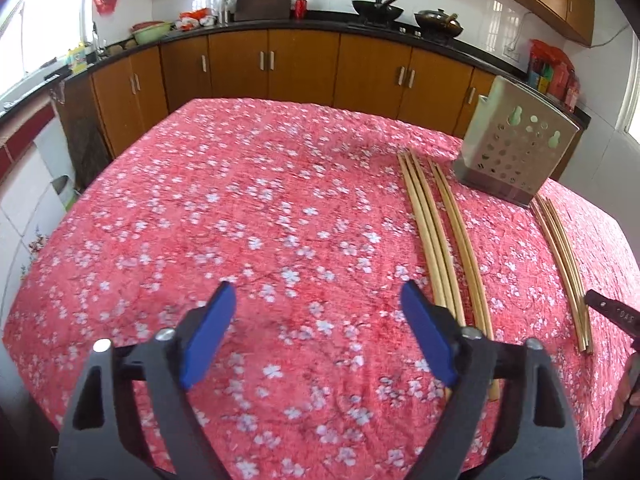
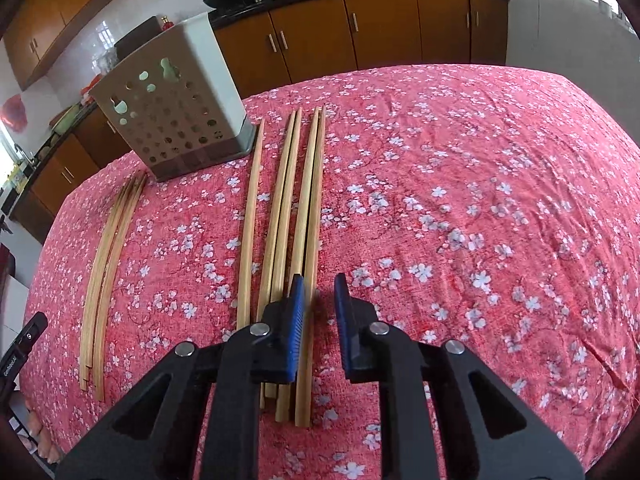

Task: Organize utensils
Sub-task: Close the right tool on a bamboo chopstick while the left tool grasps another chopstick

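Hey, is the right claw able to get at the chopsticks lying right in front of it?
Probably yes: the right claw hangs just over the middle bundle of chopsticks with nothing between, though its jaws stand narrow and may need widening.

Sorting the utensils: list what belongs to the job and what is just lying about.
Job:
- chopsticks
- perforated metal holder
- second chopstick bundle

Lying about:
- woks on the stove
- green basin
- red packets

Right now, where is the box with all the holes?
In the right wrist view the holed metal holder stands upright at upper left on the pink cloth, just behind the chopsticks.
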`<state>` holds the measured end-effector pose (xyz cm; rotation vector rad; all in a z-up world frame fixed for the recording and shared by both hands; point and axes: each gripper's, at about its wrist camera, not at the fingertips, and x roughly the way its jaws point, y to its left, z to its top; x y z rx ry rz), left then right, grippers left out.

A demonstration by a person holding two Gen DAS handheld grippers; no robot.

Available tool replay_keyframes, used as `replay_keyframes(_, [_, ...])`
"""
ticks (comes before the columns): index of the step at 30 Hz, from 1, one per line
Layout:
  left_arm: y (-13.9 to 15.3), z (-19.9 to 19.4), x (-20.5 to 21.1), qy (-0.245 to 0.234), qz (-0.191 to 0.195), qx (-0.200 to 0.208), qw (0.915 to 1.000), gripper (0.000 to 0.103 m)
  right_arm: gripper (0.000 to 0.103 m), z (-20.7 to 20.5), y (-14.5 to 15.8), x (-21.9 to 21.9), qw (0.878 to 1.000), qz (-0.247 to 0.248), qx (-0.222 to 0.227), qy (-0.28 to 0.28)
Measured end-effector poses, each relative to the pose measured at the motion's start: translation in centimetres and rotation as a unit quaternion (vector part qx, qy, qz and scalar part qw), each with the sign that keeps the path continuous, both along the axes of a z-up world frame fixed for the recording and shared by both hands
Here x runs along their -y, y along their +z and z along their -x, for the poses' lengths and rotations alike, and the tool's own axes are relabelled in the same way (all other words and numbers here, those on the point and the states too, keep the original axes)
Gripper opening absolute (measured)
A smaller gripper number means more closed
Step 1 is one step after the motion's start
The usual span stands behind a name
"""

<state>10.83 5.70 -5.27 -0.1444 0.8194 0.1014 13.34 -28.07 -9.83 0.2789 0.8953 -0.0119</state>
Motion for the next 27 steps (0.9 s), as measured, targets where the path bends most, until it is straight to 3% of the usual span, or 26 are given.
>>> replay_keyframes(4, [-0.5,-0.8,0.7,-0.015,0.011,-0.007,0.9998,0.071,0.008,-0.5,-0.3,-0.3,1.000,0.026,0.004,0.007])
replay_keyframes(13, [-1.4,-2.5,3.3,-0.084,0.039,-0.028,0.9953,0.035,0.008,-0.9,-0.2,1.4,0.998,0.049,0.008,-0.026])
replay_keyframes(16, [-1.5,-3.0,4.3,-0.105,0.049,-0.032,0.9927,0.033,0.008,-0.8,-0.1,1.4,0.998,0.057,0.011,-0.024])
replay_keyframes(23, [-1.9,-3.7,5.4,-0.119,0.029,-0.041,0.9916,0.025,0.008,-0.9,-0.1,1.1,0.998,0.060,0.015,-0.022])
replay_keyframes(27, [-2.0,-3.8,5.4,-0.124,0.044,-0.049,0.9900,0.024,0.008,-1.0,0.0,1.0,0.998,0.065,0.016,-0.020])
